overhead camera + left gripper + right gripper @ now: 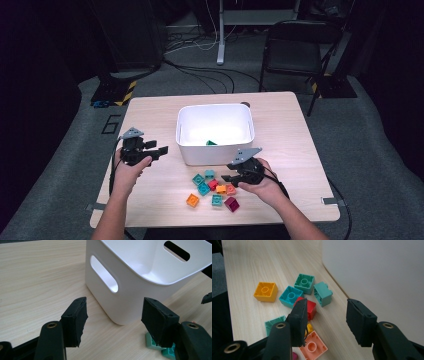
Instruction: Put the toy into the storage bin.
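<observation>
— What's the table [150, 112] like?
— Pale wood, on grey carpet in a dark room; I see a chair [295, 47] behind. Left gripper [161, 150] gapes empty beside the bin [186, 145].
— The right?
— Right gripper [225, 178] gapes empty over the blocks [203, 188] by the bin.

The surface [150, 110] is pale wood with a fine grain pattern. The bin [215, 150] is plain white, and one green brick [211, 142] lies inside it. The loose bricks are orange [265, 291], teal blue [291, 296], green [304, 283], red [310, 308], salmon pink [313, 348] and dark magenta [231, 204]. The fingers [299, 322] are black. The floor [360, 150] is grey carpet.
</observation>
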A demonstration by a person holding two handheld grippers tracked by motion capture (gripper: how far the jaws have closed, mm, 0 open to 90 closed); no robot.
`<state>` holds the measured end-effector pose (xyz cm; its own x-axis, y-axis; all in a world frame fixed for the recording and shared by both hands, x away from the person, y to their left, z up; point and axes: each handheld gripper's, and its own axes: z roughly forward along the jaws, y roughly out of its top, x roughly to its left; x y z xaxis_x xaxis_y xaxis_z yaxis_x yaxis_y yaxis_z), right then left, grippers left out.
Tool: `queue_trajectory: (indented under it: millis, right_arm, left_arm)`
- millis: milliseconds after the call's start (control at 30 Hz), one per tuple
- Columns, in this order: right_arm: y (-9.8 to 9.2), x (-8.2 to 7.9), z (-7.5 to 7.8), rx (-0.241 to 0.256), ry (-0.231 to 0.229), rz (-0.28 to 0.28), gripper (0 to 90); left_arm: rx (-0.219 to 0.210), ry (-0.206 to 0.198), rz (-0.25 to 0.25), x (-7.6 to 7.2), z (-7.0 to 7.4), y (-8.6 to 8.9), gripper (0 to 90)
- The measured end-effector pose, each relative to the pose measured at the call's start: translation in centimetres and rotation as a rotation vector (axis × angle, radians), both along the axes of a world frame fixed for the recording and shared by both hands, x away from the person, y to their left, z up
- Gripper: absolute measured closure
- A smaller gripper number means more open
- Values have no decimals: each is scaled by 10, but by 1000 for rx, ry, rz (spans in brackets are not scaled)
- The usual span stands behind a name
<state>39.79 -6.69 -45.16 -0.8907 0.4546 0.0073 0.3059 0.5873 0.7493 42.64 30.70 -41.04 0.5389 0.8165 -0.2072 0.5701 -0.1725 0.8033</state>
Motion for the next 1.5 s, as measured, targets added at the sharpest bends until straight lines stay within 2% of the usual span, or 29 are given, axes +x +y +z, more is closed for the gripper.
queue_trajectory:
  millis: [133,267,367,533,867,1000,1100,1200,1500]
  right_arm:
    - [1,-3,-11,10,11,6,534]
    - [5,-5,-20,-6,16,32,543]
    - [8,-5,-26,-20,15,58,552]
    - [12,-7,-34,-35,43,73,572]
    - [16,-5,-39,-12,69,89,572]
    - [18,-7,-39,-11,64,105,569]
    - [21,-8,-41,-28,65,111,570]
    - [23,-7,-45,-70,57,120,580]
    - [26,-6,-49,-97,73,118,655]
  left_arm:
    - [2,1,1,0,-1,1,367]
    - [-6,3,13,0,-2,0,367]
    - [4,8,6,0,-2,1,367]
    - [4,11,12,0,-3,1,367]
    - [0,13,25,-3,-2,6,367]
    - [-1,10,32,-4,-2,8,367]
    - [0,12,35,-5,-3,8,367]
    - [-2,13,37,-5,-3,9,367]
    - [-2,12,38,-5,-3,9,367]
